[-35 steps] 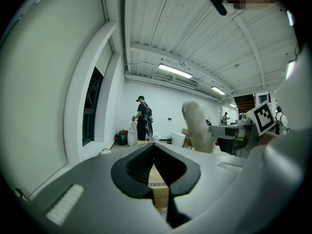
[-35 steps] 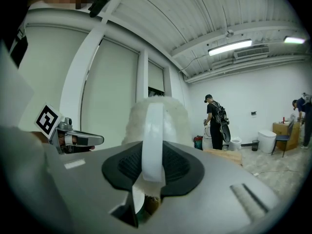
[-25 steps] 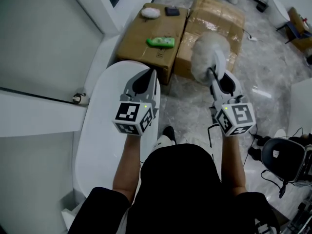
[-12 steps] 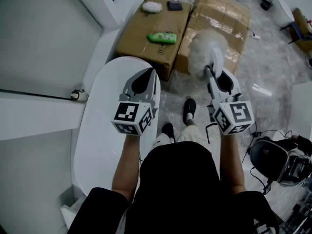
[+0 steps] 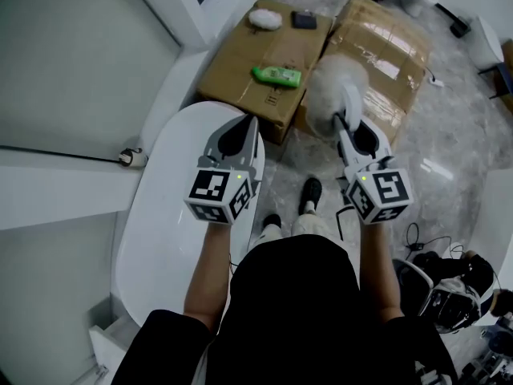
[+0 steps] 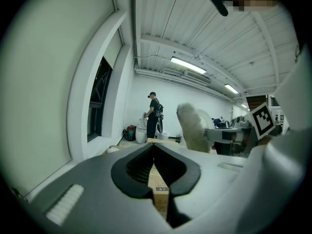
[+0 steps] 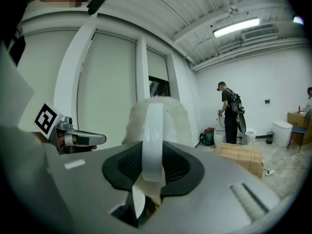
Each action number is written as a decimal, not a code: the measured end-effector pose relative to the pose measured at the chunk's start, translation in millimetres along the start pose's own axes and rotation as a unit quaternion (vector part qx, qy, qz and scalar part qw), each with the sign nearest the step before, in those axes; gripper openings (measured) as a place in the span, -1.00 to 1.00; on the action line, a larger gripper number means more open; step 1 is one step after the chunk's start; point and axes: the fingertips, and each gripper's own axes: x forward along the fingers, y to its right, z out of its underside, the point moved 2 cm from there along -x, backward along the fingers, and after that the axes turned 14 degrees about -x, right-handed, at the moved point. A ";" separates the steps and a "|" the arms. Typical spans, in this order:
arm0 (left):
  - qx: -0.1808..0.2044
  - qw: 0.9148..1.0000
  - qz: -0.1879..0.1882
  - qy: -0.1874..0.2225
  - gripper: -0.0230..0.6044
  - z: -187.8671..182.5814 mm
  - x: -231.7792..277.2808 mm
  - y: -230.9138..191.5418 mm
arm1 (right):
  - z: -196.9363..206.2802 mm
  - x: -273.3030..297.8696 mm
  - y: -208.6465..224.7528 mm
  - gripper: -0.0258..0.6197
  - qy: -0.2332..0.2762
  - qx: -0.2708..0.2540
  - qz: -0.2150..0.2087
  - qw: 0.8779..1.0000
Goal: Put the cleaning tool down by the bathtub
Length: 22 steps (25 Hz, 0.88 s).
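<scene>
— What am I holding?
— Your right gripper [image 5: 346, 127] is clamping the duster [image 5: 332, 93] by its white handle. The fluffy head is sticking out past the jaws, hanging over the near edge of the boxes [image 5: 232, 62].
— And my left?
— Your left gripper [image 5: 249, 123] is pinching nothing, its jaws meeting at the tips. You're holding it over the far end of the tub [image 5: 156, 223], near its right rim.
— Anything on the boxes?
— A green bottle [image 5: 277, 75] is lying by the left box's right edge.
</scene>
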 end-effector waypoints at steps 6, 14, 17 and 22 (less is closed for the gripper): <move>0.000 0.999 -0.032 0.009 -0.93 -8.9 40.1 1.2 | 4.3 41.7 36.1 -0.63 -0.002 -0.001 -0.040 0.999; -0.010 0.995 -0.093 0.026 -0.93 -17.9 75.8 -1.8 | 11.6 93.3 67.9 -0.63 -0.005 -0.006 -0.107 0.994; -0.012 0.993 -0.115 0.030 -0.93 -17.8 85.2 -2.8 | 19.1 108.1 75.7 -0.63 -0.011 -0.006 -0.130 0.991; -0.021 0.989 -0.142 0.030 -0.93 -12.3 95.9 -1.2 | 28.6 124.9 83.8 -0.63 -0.018 -0.012 -0.161 0.987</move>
